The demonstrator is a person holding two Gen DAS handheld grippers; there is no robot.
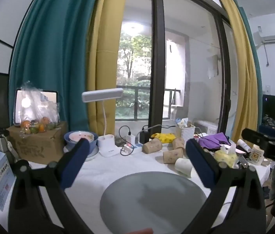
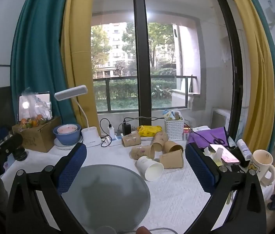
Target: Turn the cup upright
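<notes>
Both grippers hang above a table under a white cloth [image 2: 176, 191], each with its blue-padded fingers spread wide and nothing between them. The left gripper [image 1: 136, 147] looks down over a grey round mat [image 1: 153, 200] that fills the space directly ahead of and below its fingers; the right gripper [image 2: 135, 150] has the same mat [image 2: 106, 193] ahead and toward its left finger. The white cup [image 2: 150, 167] lies on its side just beyond the mat's far right edge, its open mouth turned toward the right gripper, between that gripper's fingers but nearer the right one. From the left gripper the white cup [image 1: 184, 166] sits close beside the right finger [image 1: 200, 163], partly hidden by it. Just behind the white cup lie several brown paper cups [image 2: 153, 146], all tipped over, clustered and touching one another; in the left view these brown cups [image 1: 166, 149] show ahead and to the right of centre. Farther ahead stand a white desk lamp [image 2: 87, 130], a blue bowl [image 2: 67, 135] holding a smaller bowl, and a white basket [image 2: 174, 128]. Out past the right gripper's right finger are a phone [image 2: 224, 154] and a mug [image 2: 262, 165], standing upright near the table's edge.
</notes>
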